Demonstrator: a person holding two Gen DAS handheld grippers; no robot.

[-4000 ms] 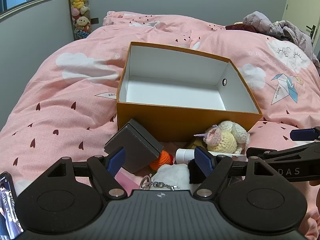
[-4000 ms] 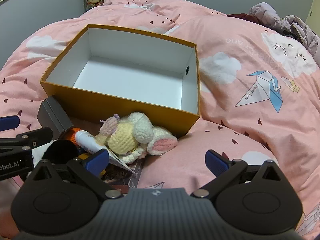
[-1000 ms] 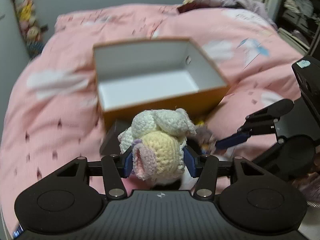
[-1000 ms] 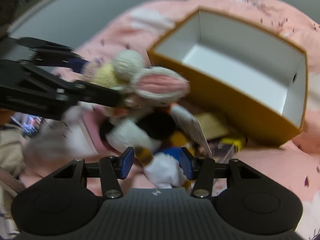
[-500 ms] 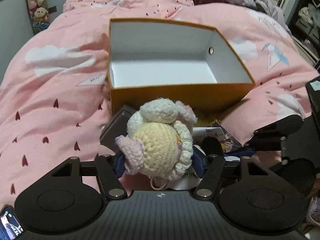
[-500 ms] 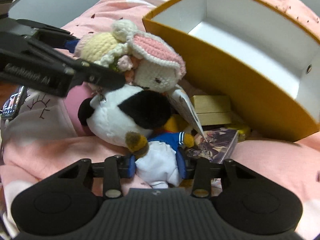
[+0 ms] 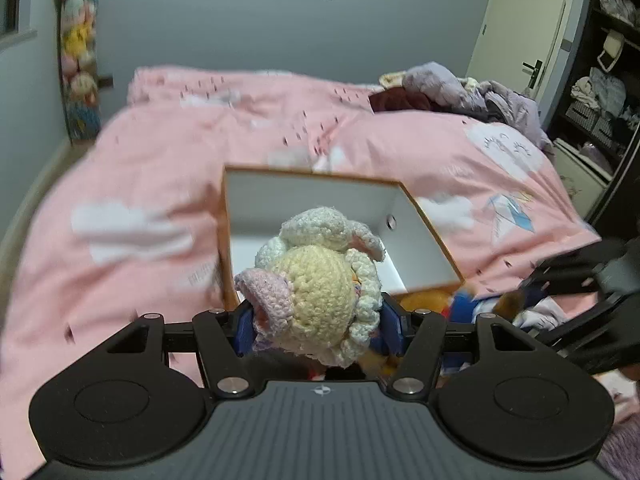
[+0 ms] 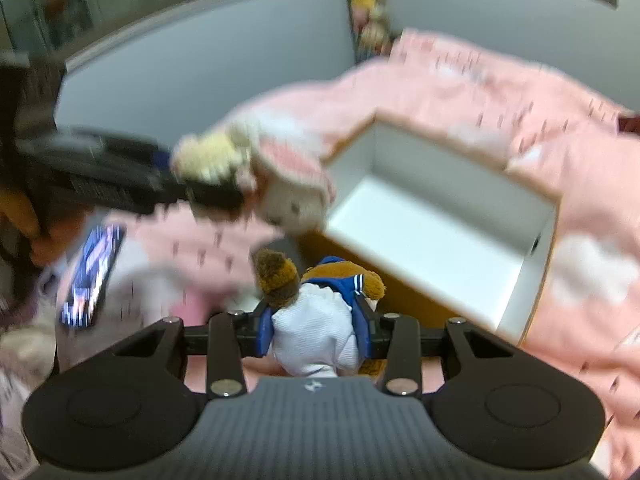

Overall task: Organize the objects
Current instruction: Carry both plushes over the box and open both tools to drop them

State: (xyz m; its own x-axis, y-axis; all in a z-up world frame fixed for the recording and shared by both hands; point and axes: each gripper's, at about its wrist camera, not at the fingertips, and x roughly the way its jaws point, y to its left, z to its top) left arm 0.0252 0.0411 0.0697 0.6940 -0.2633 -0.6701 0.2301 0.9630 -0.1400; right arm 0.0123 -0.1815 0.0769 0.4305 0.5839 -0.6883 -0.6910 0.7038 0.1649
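Note:
My left gripper (image 7: 318,326) is shut on a crocheted cream and pink bunny doll (image 7: 320,280), held in the air just before the near wall of an open orange box with a white inside (image 7: 416,236). The doll (image 8: 256,176) and the box (image 8: 432,236) also show, blurred, in the right wrist view. My right gripper (image 8: 314,332) is shut on a brown plush in a white and blue sailor outfit (image 8: 316,320), lifted beside the box's near left corner. That plush shows at the right of the left wrist view (image 7: 472,300).
The box sits on a bed with a pink cloud-print duvet (image 7: 460,152). A phone (image 8: 92,276) lies on the bed at the left. Clothes (image 7: 460,92) are piled at the far right of the bed. A door and shelves stand beyond.
Both grippers have risen and moved toward the box. The bunny doll is now up at the box's near wall. The sailor plush has been lifted off the pile of things.

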